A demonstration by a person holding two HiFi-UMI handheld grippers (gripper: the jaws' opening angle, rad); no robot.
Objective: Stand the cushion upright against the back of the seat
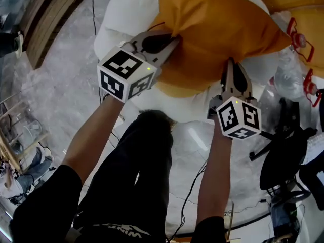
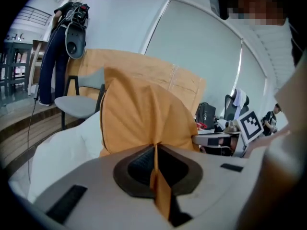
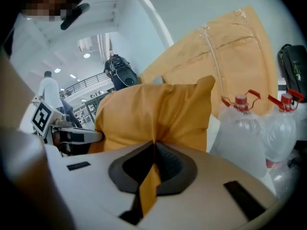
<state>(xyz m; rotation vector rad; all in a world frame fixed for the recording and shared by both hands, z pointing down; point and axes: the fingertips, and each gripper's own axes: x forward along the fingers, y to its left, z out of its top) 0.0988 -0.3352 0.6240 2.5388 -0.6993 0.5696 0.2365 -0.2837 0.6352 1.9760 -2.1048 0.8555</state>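
Grey marbled floor (image 1: 66,85) spreads under a soft white seat (image 1: 126,14), and an orange cushion (image 1: 212,29) hangs over the seat's middle, held by its near edge from both sides. The left gripper (image 1: 169,39) has its jaws together on the cushion's near left corner, and the right gripper (image 1: 230,62) is clamped on the near edge further right. The head view shows the two grips well apart, with the cushion's bulk spreading away from them towards the seat's far edge. Whether its underside touches the seat cannot be told. From the left gripper (image 2: 155,150) view, a thin fold of orange cloth runs down between the closed jaws, and the cushion (image 2: 139,119) rises straight ahead as a puffed mound above the white seat (image 2: 53,152). This view also shows a second orange cushion (image 2: 144,66) leaning behind the first and a grey chair (image 2: 79,104) off to the left. The right gripper (image 3: 154,145) view shows the same kind of pinch, a strip of cloth trapped between shut jaws with the cushion (image 3: 153,114) bulging just beyond. Only here do two clear water bottles (image 3: 240,128) with red caps stand out plainly, just right of the cushion, with the second orange cushion (image 3: 230,47) behind them.
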